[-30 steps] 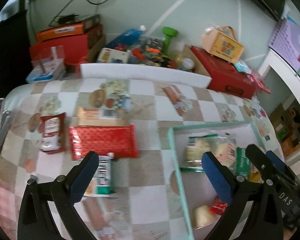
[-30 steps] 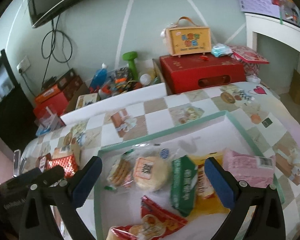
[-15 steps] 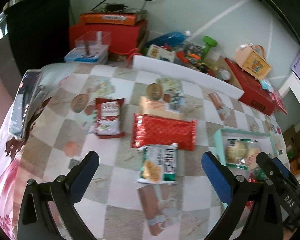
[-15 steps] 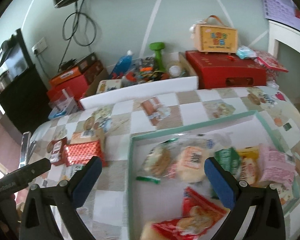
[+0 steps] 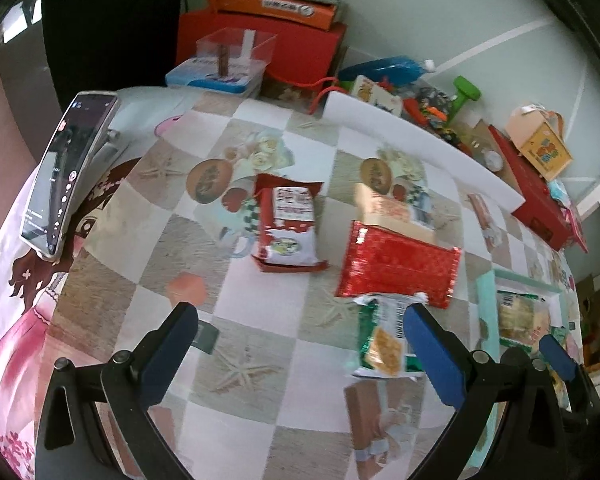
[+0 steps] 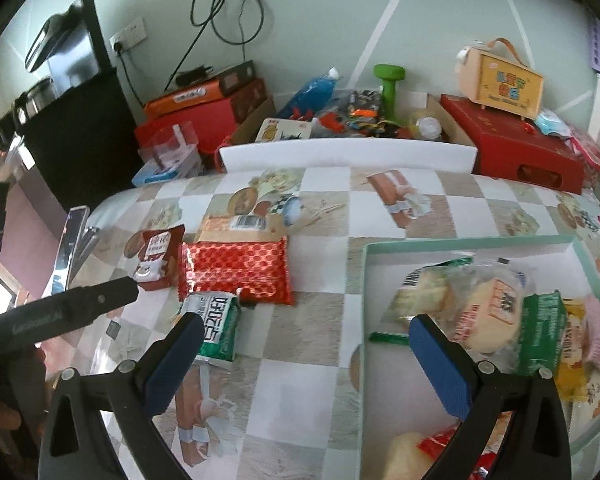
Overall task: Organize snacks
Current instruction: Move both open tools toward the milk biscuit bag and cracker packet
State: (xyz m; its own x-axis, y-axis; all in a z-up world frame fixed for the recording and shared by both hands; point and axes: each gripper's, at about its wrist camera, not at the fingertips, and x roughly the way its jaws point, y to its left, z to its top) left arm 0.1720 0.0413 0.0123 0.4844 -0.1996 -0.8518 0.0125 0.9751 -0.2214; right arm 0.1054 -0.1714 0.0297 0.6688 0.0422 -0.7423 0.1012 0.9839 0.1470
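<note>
Nearest, the left tongs (image 5: 300, 346) and right tongs (image 6: 306, 350) both gape wide, empty, above the checked table (image 5: 260, 344). Just beyond lies a green snack packet (image 5: 384, 340), touching the red packet (image 5: 396, 268); rightward, a mint-rimmed tray (image 6: 460, 242) holds more snacks.

Left gripper (image 5: 300, 350) and right gripper (image 6: 306, 354) match — black angular frames, silver screws at the joints, blue padded fingers (image 6: 440, 364). Seen from the right wrist, the left one's black finger bears faint lettering — illegible.
</note>
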